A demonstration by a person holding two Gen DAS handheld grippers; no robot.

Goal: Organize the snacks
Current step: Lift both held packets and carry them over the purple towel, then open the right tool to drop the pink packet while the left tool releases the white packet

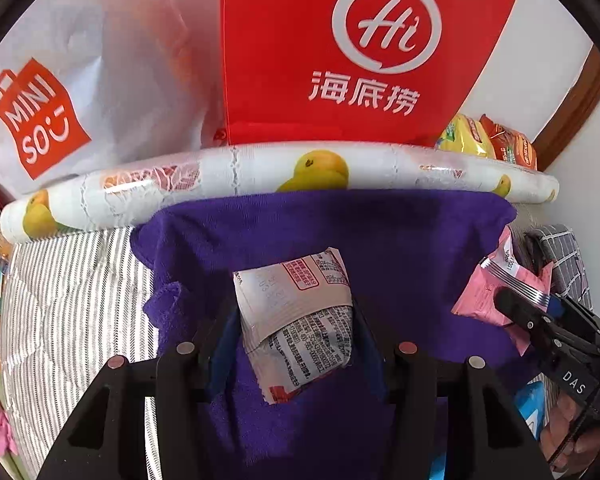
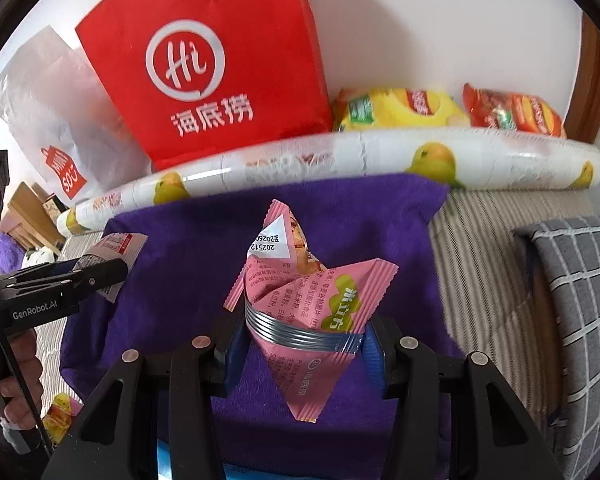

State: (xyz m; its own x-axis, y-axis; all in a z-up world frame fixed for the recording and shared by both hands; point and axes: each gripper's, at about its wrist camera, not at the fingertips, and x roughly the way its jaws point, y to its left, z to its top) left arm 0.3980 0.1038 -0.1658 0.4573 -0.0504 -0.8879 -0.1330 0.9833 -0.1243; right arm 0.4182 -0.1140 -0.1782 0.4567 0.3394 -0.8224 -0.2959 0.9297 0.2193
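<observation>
My left gripper [image 1: 296, 328] is shut on a white snack packet [image 1: 296, 312] with red and black print, held above a purple towel [image 1: 400, 248]. The same packet [image 2: 114, 252] shows at the left of the right wrist view, in the left gripper [image 2: 112, 272]. My right gripper [image 2: 300, 336] is shut on a crumpled pink snack packet [image 2: 300, 292] over the same purple towel [image 2: 188, 240]. In the left wrist view that pink packet [image 1: 496, 292] hangs at the right in the right gripper [image 1: 512, 304].
A red paper bag [image 1: 340, 48] and a white plastic bag [image 1: 80, 80] stand against the wall behind a rolled fruit-print sheet [image 1: 260, 176]. Yellow [image 2: 400, 110] and orange [image 2: 512, 114] snack bags lie beside the red bag. A grey checked cushion [image 2: 572, 300] sits right, on the striped bedding [image 1: 68, 280].
</observation>
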